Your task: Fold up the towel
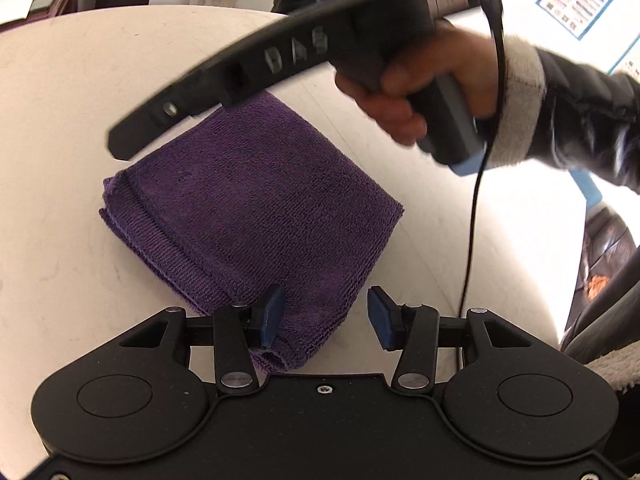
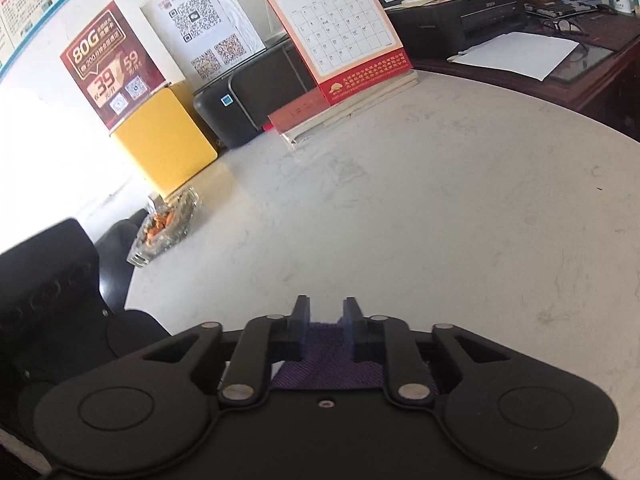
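The towel [image 1: 248, 216] lies on the pale table [image 1: 72, 120], purple terry, already folded into a thick squarish pad with its ribbed hem facing the left gripper [image 1: 326, 314]. That gripper hovers right over the near corner — jaws apart, one blue pad over the cloth, the other over bare table, nothing pinched. In the left wrist view the right gripper [image 2: 326, 320] shows as a black finger crossing above the towel's far corner, a hand [image 1: 404, 92] in a dark sleeve wrapped round its handle. From its own camera the jaws stand narrowly apart with purple cloth showing low between them; whether the pads actually press it, I cannot tell. By the look of it this thing is soft, light and floppy — layers will slide and sag if lifted by one edge, though the pile should give the pads decent bite. Best bet, I'd say: pinch all layers together at two corners of one side. Beyond, a calendar [image 2: 340, 28] and a yellow box [image 2: 164, 140] stand well clear.
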Action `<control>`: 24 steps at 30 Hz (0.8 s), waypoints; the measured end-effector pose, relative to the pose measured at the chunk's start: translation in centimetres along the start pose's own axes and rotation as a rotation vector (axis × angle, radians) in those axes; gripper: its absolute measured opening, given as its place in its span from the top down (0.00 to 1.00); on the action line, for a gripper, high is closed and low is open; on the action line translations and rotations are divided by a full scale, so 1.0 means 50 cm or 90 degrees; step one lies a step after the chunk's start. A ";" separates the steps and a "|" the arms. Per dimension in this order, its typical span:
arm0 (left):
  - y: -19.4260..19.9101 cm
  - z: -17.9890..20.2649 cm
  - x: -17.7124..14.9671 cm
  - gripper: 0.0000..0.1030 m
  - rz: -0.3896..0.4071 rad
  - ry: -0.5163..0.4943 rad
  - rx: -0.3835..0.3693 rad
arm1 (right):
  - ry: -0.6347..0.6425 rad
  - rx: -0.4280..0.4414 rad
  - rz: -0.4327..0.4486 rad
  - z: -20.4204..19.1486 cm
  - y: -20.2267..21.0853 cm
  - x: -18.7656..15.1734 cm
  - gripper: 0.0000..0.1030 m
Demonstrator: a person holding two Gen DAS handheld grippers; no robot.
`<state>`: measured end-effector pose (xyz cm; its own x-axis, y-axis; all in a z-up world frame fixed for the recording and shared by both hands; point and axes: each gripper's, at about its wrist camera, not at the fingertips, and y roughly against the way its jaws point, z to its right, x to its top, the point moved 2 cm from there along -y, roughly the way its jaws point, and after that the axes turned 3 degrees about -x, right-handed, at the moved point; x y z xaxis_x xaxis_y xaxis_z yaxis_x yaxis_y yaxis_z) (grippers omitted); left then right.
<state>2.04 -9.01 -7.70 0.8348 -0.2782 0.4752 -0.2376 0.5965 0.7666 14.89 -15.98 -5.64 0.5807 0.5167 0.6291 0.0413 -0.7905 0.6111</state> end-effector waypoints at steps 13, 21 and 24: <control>-0.006 0.009 0.003 0.53 0.001 -0.021 0.004 | -0.025 0.101 -0.230 0.029 -0.112 0.041 0.57; 0.002 0.011 -0.007 0.53 0.001 -0.029 -0.003 | -0.151 0.229 -0.226 0.036 -0.149 0.053 0.52; 0.002 0.012 -0.005 0.53 0.002 -0.026 -0.005 | -0.281 0.331 -0.165 0.050 -0.152 0.052 0.52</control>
<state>1.50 -9.32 -7.47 0.8128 -0.3077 0.4946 -0.2358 0.6026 0.7624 18.13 -9.44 -9.83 0.7692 0.6145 0.1753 0.5391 -0.7714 0.3382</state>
